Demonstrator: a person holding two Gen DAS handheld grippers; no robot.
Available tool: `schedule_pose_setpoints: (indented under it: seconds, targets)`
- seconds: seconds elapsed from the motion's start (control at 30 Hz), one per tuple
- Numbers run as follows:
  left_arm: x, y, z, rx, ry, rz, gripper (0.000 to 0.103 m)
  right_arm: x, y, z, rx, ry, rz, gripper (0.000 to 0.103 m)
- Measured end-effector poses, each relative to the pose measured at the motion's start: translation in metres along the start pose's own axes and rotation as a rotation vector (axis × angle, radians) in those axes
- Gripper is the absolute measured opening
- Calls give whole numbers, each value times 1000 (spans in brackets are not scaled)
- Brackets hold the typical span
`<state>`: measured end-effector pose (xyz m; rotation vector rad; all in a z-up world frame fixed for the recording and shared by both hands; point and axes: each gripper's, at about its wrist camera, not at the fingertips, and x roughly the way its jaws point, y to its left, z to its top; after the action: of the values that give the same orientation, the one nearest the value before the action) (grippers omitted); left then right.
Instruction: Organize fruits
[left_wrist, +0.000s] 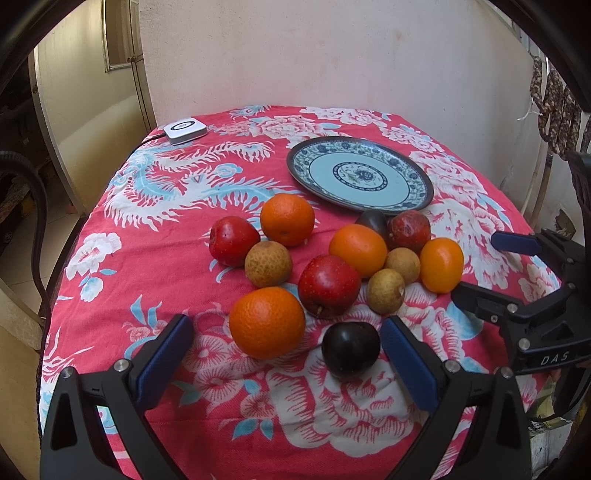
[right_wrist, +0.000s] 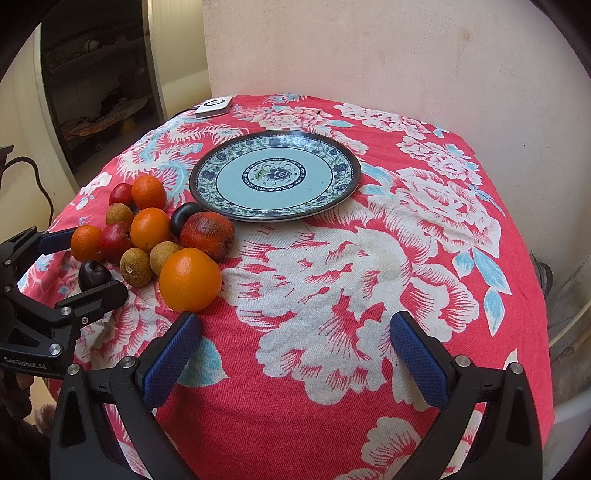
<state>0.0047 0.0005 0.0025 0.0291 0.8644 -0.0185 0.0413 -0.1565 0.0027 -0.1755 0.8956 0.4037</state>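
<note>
A cluster of fruit lies on the red floral tablecloth (left_wrist: 122, 258): several oranges, red apples, brown longans and two dark plums. My left gripper (left_wrist: 286, 330) is open, low over the cloth, with an orange (left_wrist: 266, 322) and a dark plum (left_wrist: 351, 349) between its fingers. A red apple (left_wrist: 328, 285) sits just beyond them. An empty blue patterned plate (left_wrist: 360, 174) lies behind the fruit. My right gripper (right_wrist: 295, 328) is open and empty, right of the cluster, with an orange (right_wrist: 190, 278) just beyond its left fingertip. The plate's rim (right_wrist: 275, 216) lies ahead of it.
A small white device (left_wrist: 184, 129) with a cable sits at the table's far left corner. A pale wall stands behind the table. The table edge drops off at left and right. The right gripper shows at the right edge of the left wrist view (left_wrist: 476, 267).
</note>
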Motion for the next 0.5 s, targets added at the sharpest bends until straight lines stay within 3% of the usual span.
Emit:
schedule_pose_setpoints:
  seconds: [0.23, 0.4, 0.5]
  targets:
    - [-12, 4, -5, 4, 2, 1, 102, 0, 2, -1, 33, -3, -20, 99]
    - [-23, 7, -4, -10, -2, -29, 102, -14, 3, -1, 83, -12, 52, 92]
    - [-25, 6, -4, -12, 5, -36, 100, -16, 8, 0, 80, -20, 49, 91]
